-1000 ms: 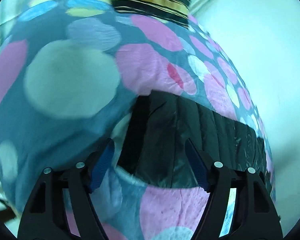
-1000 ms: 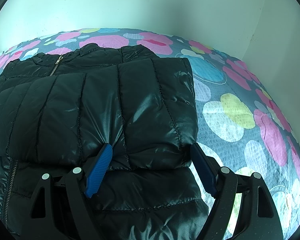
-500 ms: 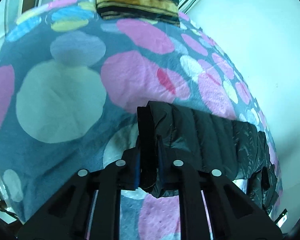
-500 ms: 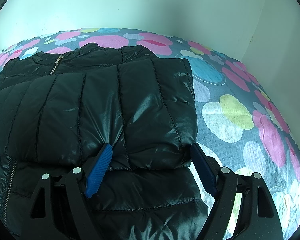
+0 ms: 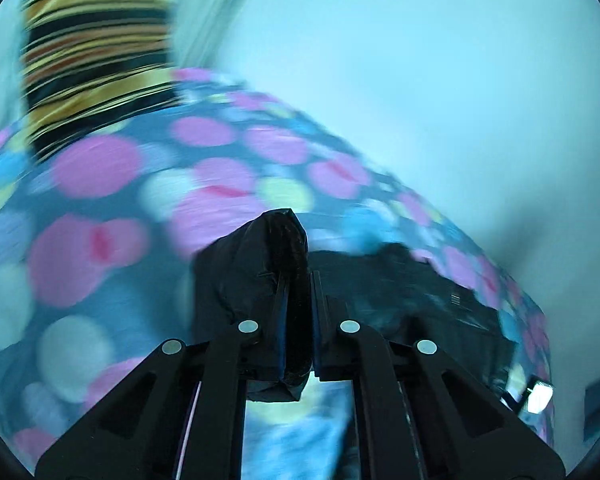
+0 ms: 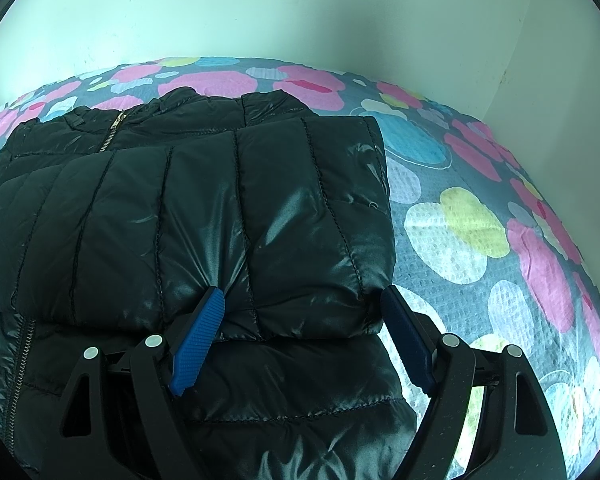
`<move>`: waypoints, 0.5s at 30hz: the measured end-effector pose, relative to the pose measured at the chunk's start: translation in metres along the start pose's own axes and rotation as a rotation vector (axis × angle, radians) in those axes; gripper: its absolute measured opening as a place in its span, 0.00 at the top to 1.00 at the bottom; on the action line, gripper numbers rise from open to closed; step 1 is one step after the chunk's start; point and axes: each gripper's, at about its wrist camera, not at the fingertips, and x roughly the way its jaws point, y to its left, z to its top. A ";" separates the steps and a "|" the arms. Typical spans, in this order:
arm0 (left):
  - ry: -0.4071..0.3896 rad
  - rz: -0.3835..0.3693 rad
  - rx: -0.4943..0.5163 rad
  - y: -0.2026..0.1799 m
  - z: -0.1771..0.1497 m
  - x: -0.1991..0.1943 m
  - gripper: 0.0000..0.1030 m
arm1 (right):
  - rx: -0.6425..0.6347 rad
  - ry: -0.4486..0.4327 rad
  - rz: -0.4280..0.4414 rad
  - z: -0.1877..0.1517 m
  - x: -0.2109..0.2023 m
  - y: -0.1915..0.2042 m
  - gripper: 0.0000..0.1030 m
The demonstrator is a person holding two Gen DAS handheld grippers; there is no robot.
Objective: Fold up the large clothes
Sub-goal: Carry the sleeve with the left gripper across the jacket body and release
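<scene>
— What have you got on the left?

— My left gripper (image 5: 298, 280) is pinched tight on a bunch of the black puffer jacket (image 5: 260, 264). The two jaws stand almost together with a ridge of shiny black fabric squeezed between them, and that fabric pokes up past the tips in a dark peak. The picture is smeared, so I can't make out which part of the jacket I'm holding. More of the jacket trails off to the right across the bed.

— And the right?

— My right gripper (image 6: 300, 300) is spread wide, nothing clamped. Its blue pads (image 6: 198, 344) sit low over the jacket (image 6: 220, 216): the left pad presses into a quilted seam of the folded-over panel, the right one sits just at that panel's outer edge, where black fabric meets bedding.

— Where's the jacket lying?

— On the bedspread (image 6: 480, 240), grey-blue with big pink, white, yellow and blue blobs. From the right wrist view I see it laid flat, one quilted panel folded across the body, with the collar and a gold zip (image 6: 114, 130) toward the far side, near the pale wall (image 6: 300, 12). A second run of zipper teeth shows at the lower left edge.

— Anything else out there?

— In the left wrist view, a striped cushion (image 5: 96, 64), yellow, black and brown, at the far end of the bed, well apart from the jacket.
</scene>
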 end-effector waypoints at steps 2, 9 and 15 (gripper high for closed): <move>0.020 -0.042 0.064 -0.040 0.002 0.016 0.92 | 0.000 0.000 0.000 0.000 0.000 -0.001 0.23; 0.118 -0.186 0.237 -0.180 -0.020 0.072 0.92 | 0.000 0.000 -0.001 0.000 0.001 -0.001 0.23; 0.195 -0.304 0.341 -0.271 -0.054 0.102 0.92 | 0.004 0.000 0.003 0.000 0.001 -0.003 0.23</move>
